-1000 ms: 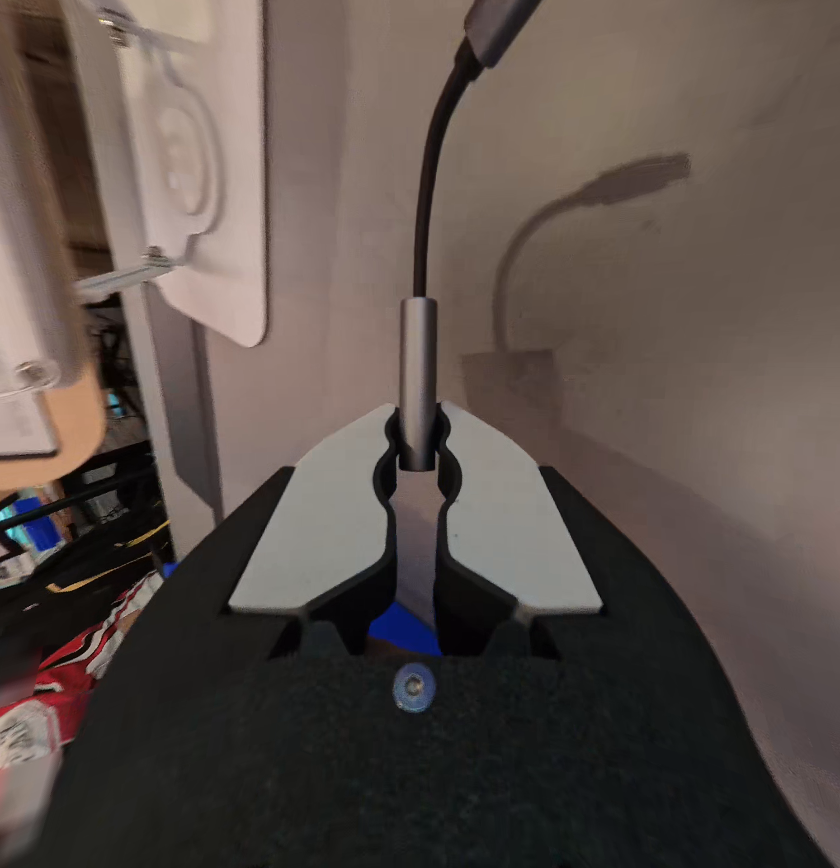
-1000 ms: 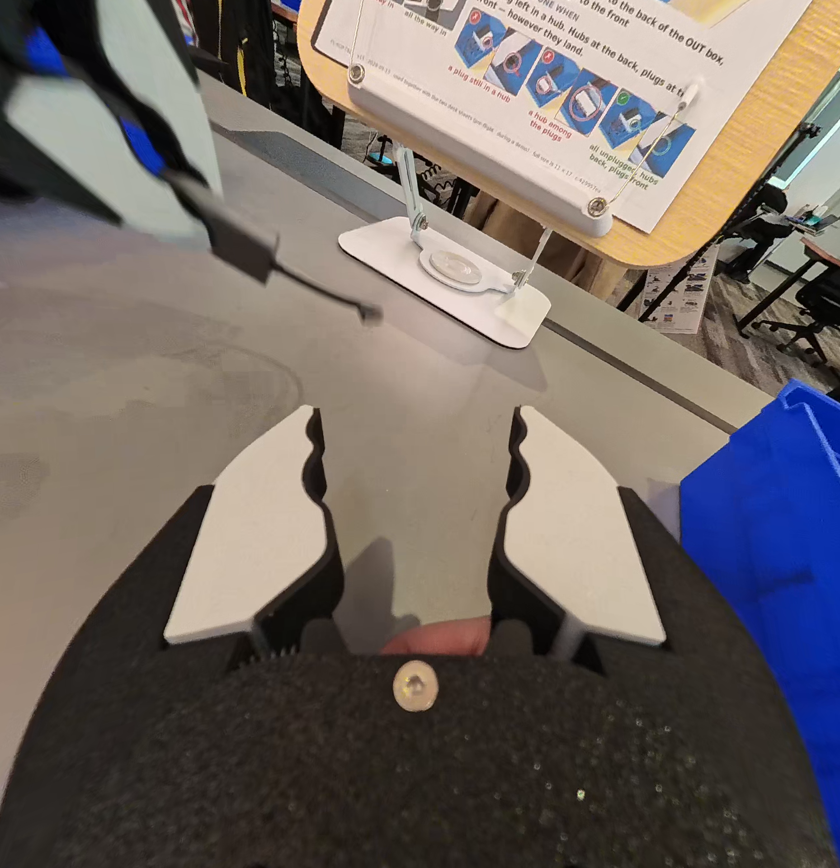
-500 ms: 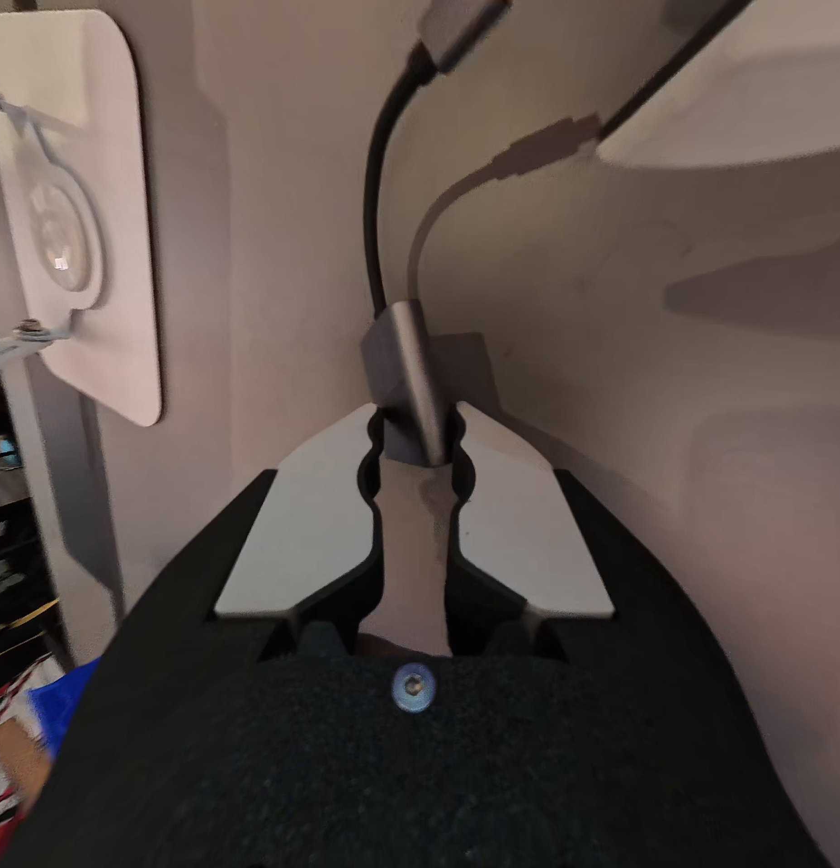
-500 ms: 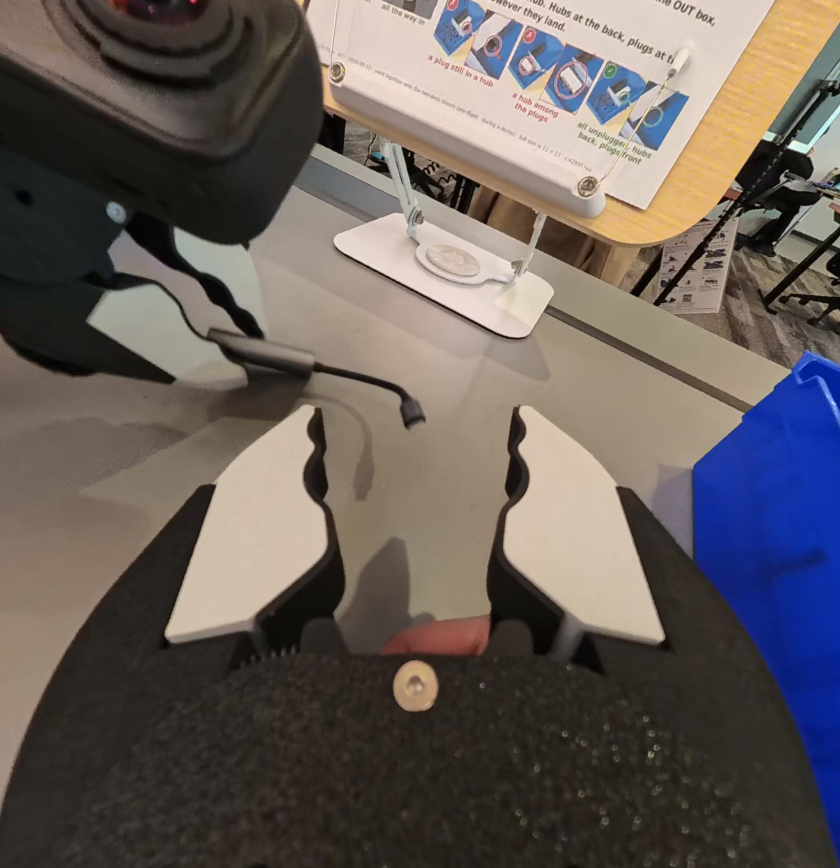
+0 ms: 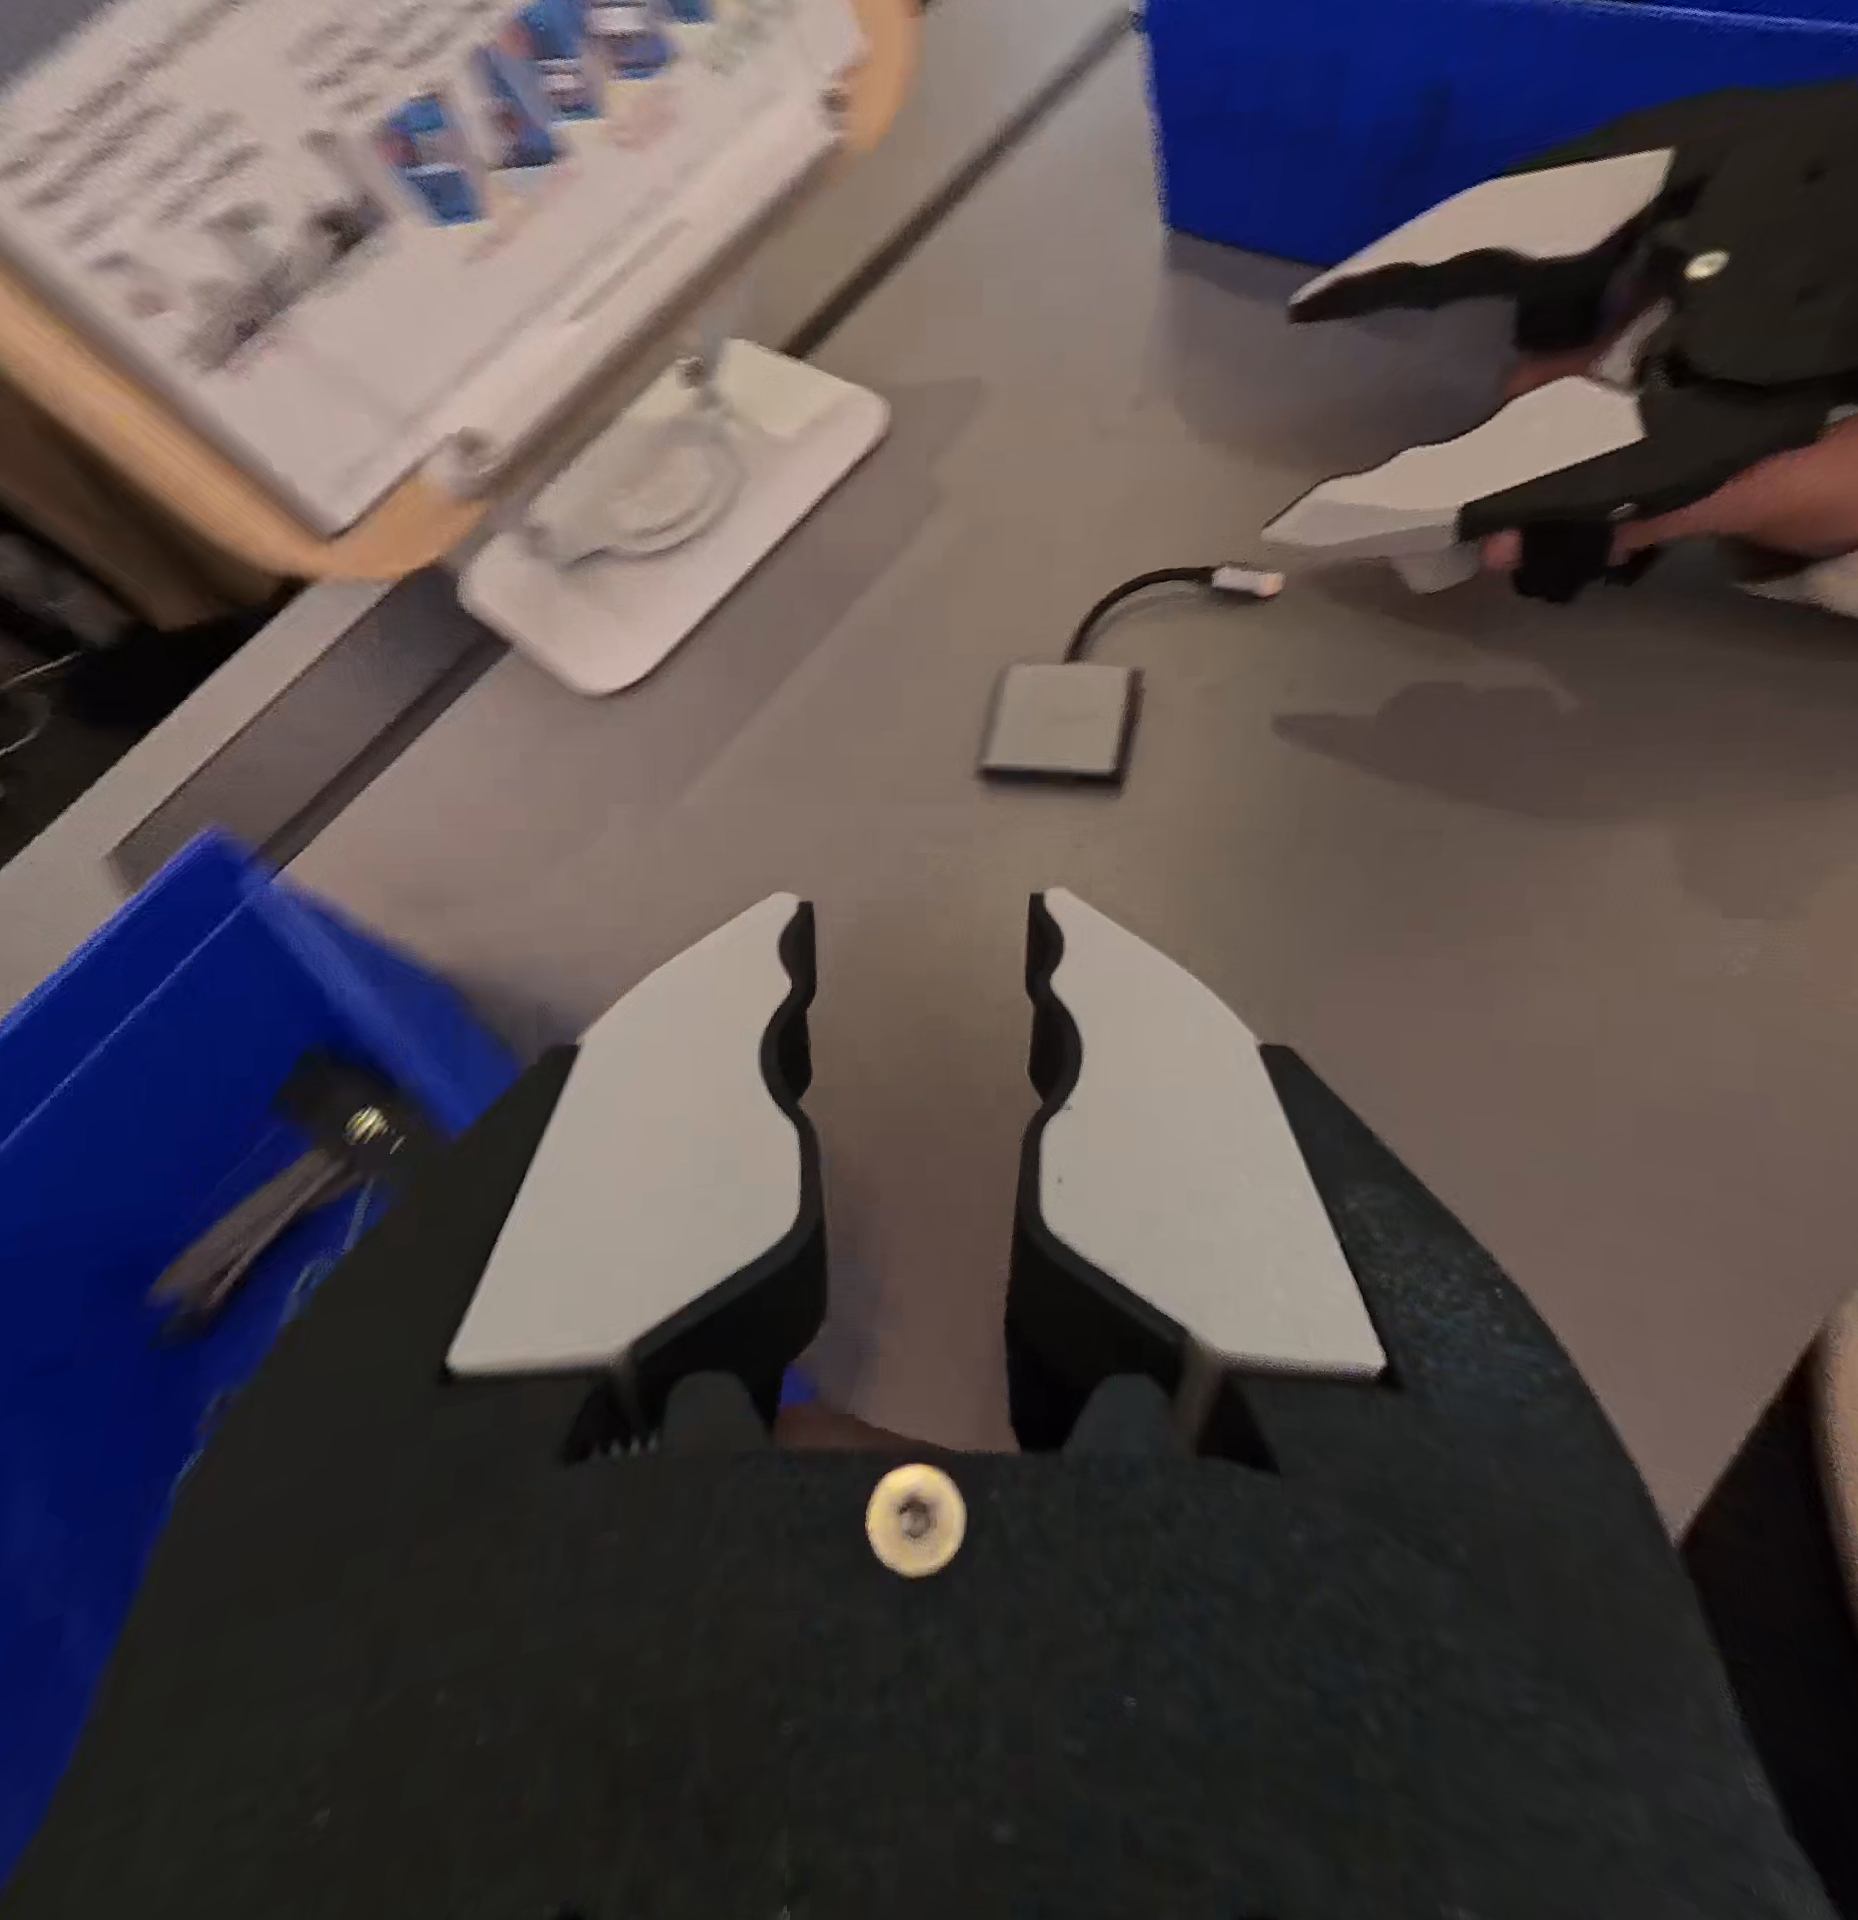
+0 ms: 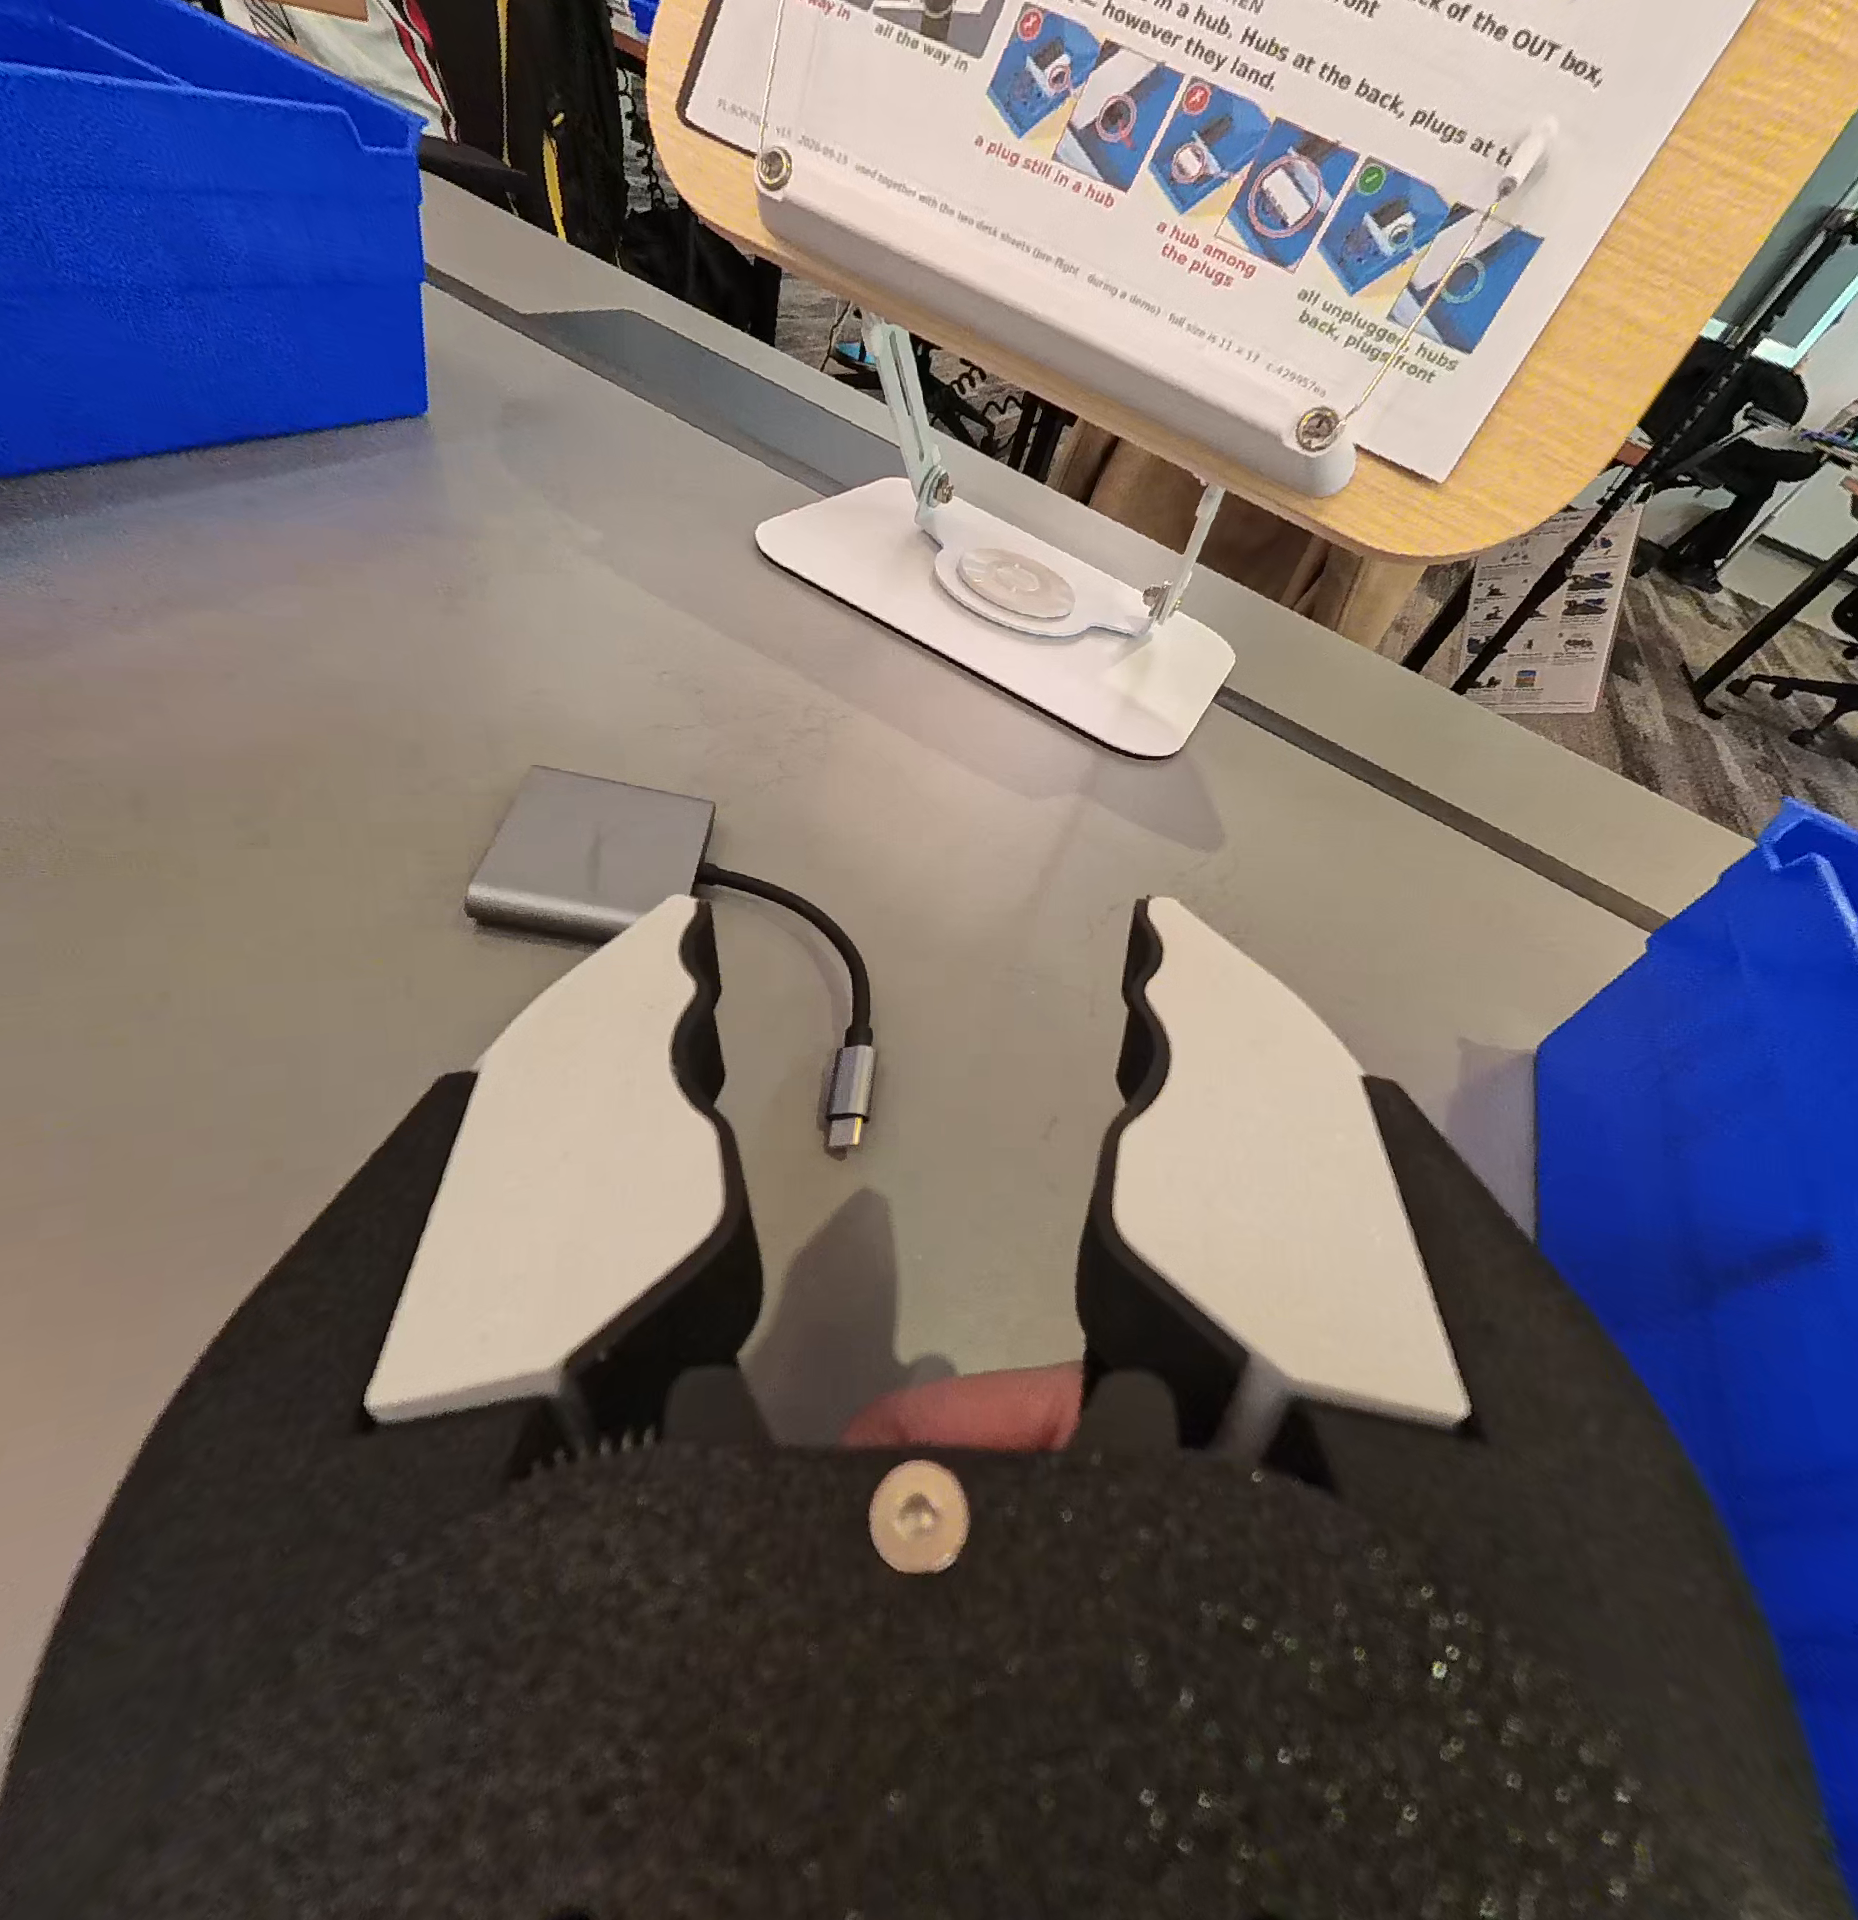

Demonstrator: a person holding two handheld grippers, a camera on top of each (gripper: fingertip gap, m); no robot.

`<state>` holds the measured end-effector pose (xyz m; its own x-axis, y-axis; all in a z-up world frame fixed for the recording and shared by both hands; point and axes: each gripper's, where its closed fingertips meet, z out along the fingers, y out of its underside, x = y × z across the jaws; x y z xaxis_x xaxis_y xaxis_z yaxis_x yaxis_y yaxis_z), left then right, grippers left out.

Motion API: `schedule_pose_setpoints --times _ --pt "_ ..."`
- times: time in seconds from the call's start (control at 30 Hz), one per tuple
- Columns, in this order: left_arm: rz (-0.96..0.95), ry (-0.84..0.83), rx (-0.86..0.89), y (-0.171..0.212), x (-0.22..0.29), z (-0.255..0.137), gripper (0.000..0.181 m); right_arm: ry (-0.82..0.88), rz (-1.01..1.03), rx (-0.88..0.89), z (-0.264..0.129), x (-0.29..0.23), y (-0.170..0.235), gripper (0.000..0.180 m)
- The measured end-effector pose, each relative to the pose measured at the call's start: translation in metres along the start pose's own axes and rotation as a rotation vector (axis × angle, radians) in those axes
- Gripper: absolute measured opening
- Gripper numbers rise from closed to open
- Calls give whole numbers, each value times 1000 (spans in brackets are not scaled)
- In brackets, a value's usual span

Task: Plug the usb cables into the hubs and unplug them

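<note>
A flat grey USB hub [image 5: 1060, 720] lies on the grey table [image 5: 1424, 987], with a short black cable [image 5: 1122, 603] ending in a plug [image 5: 1249, 582]. My left gripper [image 5: 920, 920] is open and empty, pulled back from the hub. In the right wrist view the hub [image 6: 592, 852] lies ahead to the left, its cable [image 6: 831, 945] curving to the plug [image 6: 850, 1096] on the table between the fingers. My right gripper [image 6: 920, 920] is wide open and holds nothing; it also shows in the left wrist view [image 5: 1424, 405].
An instruction board on a white stand [image 6: 1008, 613] stands at the table's far edge. Blue bins sit at the left [image 6: 177, 270] and right [image 6: 1735, 1195]; the left one [image 5: 125, 1143] holds items. A hand [image 5: 1756, 499] holds the right gripper.
My left gripper opened and let go of the hub, which now lies flat on the table. The left gripper drew back and away. My right gripper stayed open, now over the plug.
</note>
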<state>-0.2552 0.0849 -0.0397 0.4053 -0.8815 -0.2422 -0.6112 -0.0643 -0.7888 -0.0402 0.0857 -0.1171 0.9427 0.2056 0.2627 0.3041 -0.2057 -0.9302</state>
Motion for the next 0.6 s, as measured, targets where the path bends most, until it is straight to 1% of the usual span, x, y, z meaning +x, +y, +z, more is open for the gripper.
schedule_pose_setpoints --times 0.07,0.13,0.2,0.27,0.37,0.47,0.6 --pt "-51 -108 11 25 -28 -45 39 0 -13 -6 1 -1 1 75" --pt "-90 -203 -3 54 -52 -81 40 0 -31 -10 1 -3 1 75" --pt "-84 -266 -77 87 -71 -106 40 0 -54 -21 3 -6 2 74" --pt "-52 -283 -199 117 -87 -118 41 -2 -77 -41 5 -8 4 74" --pt "-38 -243 -365 144 -112 -115 47 -7 -100 -60 7 -11 6 75" --pt "-51 -137 -428 150 -124 -89 47 -9 -103 -59 7 -11 6 75" --pt "21 -123 -610 175 -149 -57 47 -17 -98 -63 7 -12 7 75"
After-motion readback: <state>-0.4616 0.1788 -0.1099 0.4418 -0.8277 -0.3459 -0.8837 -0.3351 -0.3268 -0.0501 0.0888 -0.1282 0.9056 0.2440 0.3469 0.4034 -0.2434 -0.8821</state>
